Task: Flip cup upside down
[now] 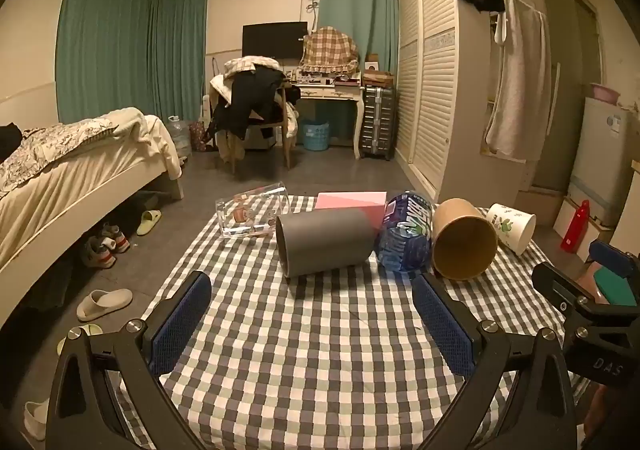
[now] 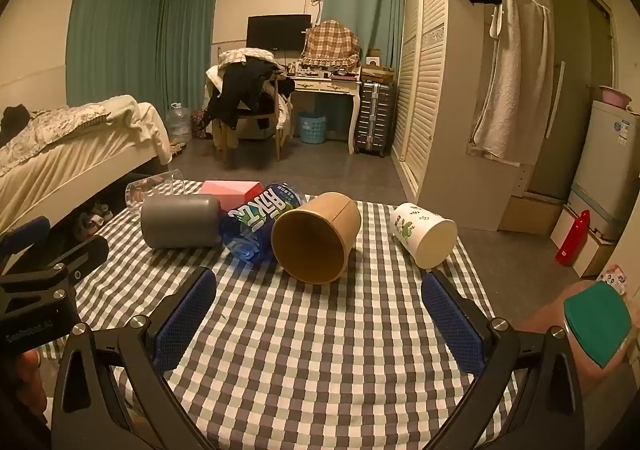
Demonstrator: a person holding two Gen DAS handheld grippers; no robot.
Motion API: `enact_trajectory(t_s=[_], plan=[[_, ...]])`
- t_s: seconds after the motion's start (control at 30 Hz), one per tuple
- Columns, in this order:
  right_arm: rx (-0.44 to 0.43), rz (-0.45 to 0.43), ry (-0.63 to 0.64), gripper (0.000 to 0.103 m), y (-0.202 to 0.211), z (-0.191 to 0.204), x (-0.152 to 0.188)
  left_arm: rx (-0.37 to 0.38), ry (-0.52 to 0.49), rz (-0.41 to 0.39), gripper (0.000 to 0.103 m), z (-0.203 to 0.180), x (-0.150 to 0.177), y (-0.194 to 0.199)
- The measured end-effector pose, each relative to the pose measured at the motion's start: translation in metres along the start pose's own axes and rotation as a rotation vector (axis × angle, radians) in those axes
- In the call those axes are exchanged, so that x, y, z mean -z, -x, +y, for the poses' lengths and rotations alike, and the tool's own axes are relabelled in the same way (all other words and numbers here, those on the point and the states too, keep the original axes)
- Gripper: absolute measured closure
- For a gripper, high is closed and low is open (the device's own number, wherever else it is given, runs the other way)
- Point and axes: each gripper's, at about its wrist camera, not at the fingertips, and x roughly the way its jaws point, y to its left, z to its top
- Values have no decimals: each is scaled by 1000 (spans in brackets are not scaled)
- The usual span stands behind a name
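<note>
Two tongs and six items on a checked tabletop, catalogued by place relative to the tongs.

- Left tongs: blue-padded fingers spread wide apart, gripping nothing, low over the near part of the cloth.
- Right tongs: fingers likewise spread apart and gripping nothing, just right of the left tongs and level with them.
- Grey cup: on its side, straight ahead of the left tongs, open mouth turned toward them and slightly left; ahead-left of the right tongs.
- Brown paper cup: on its side, directly ahead of the right tongs, mouth facing them; ahead-right of the left tongs, beyond their right finger.
- White paper cup with green print: on its side, ahead-right of the right tongs, beyond the tip of their right finger, apart from the brown cup, near the tabletop's right edge.
- Blue plastic bottle: lying down between the grey cup and the brown paper cup, touching both as far as can be seen.
- Pink box: behind the grey cup, farther from both tongs.
- Clear glass with printed picture: on its side, ahead-left of the left tongs, at the far left edge of the cloth, just left of the grey cup.
</note>
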Motion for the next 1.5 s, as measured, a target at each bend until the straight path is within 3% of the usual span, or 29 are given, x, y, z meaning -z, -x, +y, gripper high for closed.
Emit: enact_trajectory(t_s=[1.5], plan=[[3, 18, 0, 0, -6, 0, 4, -11, -1, 18, 0, 3, 3, -5]])
